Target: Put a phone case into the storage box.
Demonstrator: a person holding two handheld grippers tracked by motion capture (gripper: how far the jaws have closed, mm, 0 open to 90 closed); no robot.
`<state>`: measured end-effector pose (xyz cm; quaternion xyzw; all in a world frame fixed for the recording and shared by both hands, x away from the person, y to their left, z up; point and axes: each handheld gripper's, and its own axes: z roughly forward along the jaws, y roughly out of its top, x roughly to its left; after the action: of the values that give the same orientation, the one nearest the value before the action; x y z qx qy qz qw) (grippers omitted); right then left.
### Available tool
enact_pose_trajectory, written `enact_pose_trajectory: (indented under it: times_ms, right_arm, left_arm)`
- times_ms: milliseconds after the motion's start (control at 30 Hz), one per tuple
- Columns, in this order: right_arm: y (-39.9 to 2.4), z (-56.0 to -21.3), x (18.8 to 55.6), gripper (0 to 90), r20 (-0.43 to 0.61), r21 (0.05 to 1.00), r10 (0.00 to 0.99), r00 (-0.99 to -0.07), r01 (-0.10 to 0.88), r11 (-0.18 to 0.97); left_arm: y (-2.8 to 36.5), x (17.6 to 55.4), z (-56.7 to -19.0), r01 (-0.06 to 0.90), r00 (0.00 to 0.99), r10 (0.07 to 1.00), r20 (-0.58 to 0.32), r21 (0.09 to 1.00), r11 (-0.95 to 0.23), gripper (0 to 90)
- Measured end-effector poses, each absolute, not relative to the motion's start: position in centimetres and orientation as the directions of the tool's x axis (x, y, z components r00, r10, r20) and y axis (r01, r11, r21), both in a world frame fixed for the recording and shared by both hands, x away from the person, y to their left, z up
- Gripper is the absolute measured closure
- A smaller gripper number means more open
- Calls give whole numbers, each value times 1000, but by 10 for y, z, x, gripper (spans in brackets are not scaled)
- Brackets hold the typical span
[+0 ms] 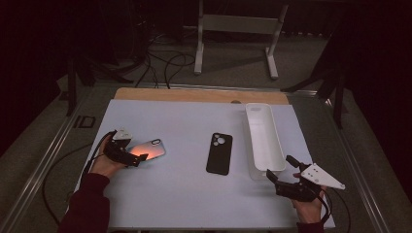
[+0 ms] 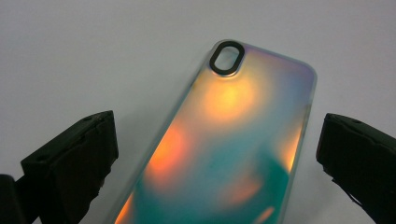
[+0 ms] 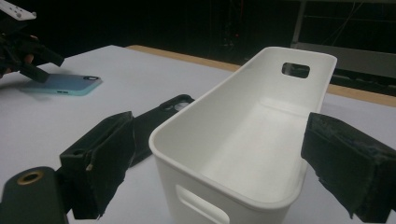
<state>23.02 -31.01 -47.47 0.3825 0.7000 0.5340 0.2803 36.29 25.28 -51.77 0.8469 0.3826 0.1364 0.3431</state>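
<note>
At the left of the frame, the left claw (image 1: 138,158) spreads open around a shimmering phone case (image 1: 149,149) lying flat on the worktop (image 1: 184,194). At lower right, the right claw (image 1: 279,170) gapes at the white bin (image 1: 263,141). Squeezing the case's long edges squarely should prevent slipping.

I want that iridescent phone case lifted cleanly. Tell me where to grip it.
Grip the iridescent phone case across its two long edges, near the end away from the camera cutout. It lies flat, and the open left tongs already straddle that end, so come straight down from above.
</note>
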Motion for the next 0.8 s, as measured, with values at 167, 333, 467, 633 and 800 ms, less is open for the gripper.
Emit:
enact_pose_trajectory:
  times_ms: [167, 333, 467, 633, 800]
  right_arm:
    - [-310, -475, 230, 95, 17, 962, 834, -551, 237, 137]
    - [-310, -475, 230, 96, 18, 962, 834, -551, 238, 137]
    - [-309, -475, 231, 96, 18, 962, 833, -553, 238, 138]
    - [-310, -475, 231, 96, 18, 962, 835, -550, 238, 136]
    - [-309, -475, 231, 96, 19, 962, 835, -550, 239, 136]
  left_arm:
    - [250, 364, -523, 559, 678, 735, -17, 661, -501, 0]
    - [248, 365, -527, 557, 694, 720, -12, 641, -527, 0]
    - [247, 366, -531, 565, 698, 716, -10, 623, -542, 0]
    - [246, 367, -534, 585, 694, 719, -30, 605, -540, 0]
    - [244, 367, -534, 593, 689, 724, -24, 593, -544, 4]
